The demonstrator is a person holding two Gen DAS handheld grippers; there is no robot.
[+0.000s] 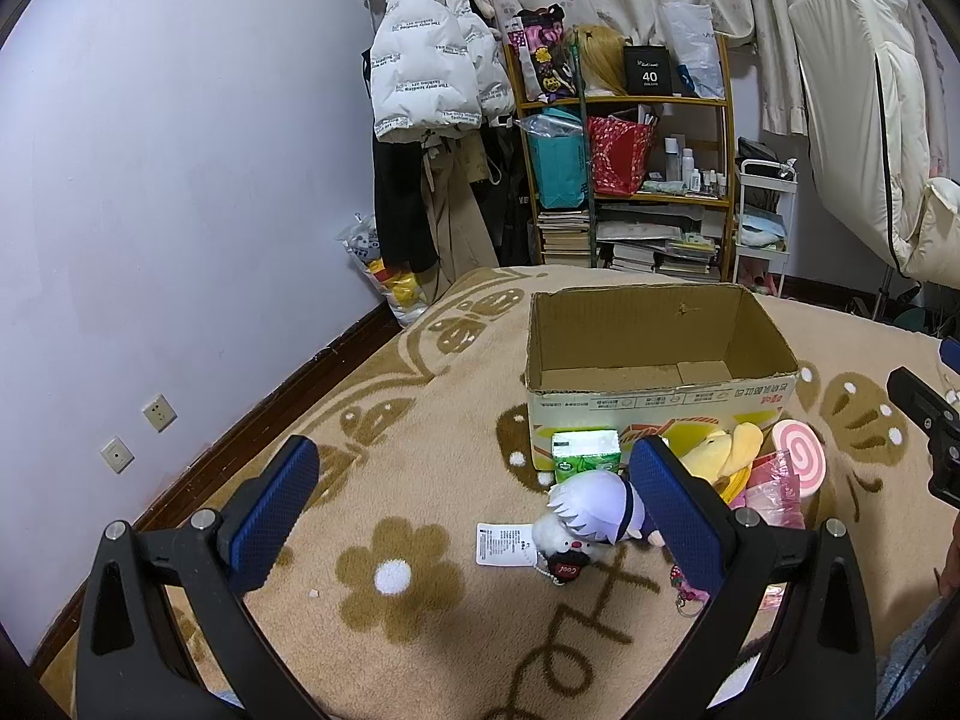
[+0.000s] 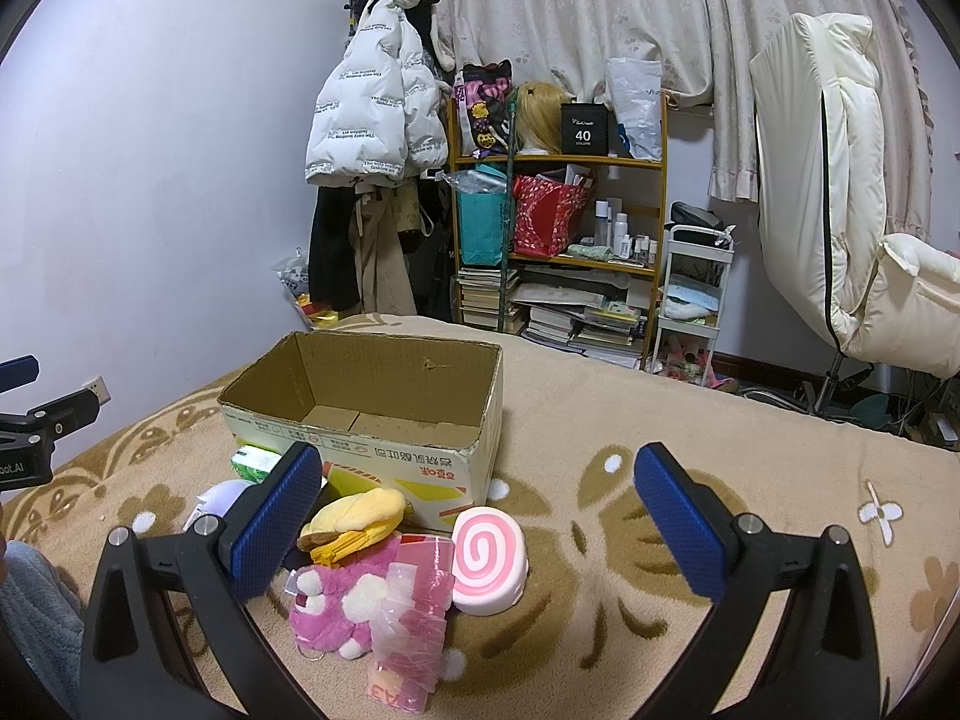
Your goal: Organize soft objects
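An open cardboard box stands on the beige flowered blanket, with nothing visible inside it. In front of it lie soft things: a white-haired plush doll with a tag, a green tissue pack, a yellow plush, a pink swirl cushion, a pink plush bear and a pink plastic packet. My left gripper is open, low over the blanket, its right finger beside the doll. My right gripper is open above the cushion and packet.
A lilac wall runs along the left of the bed. Behind the bed stand a wooden shelf full of books and bags, hanging coats, a small white cart and a cream chair.
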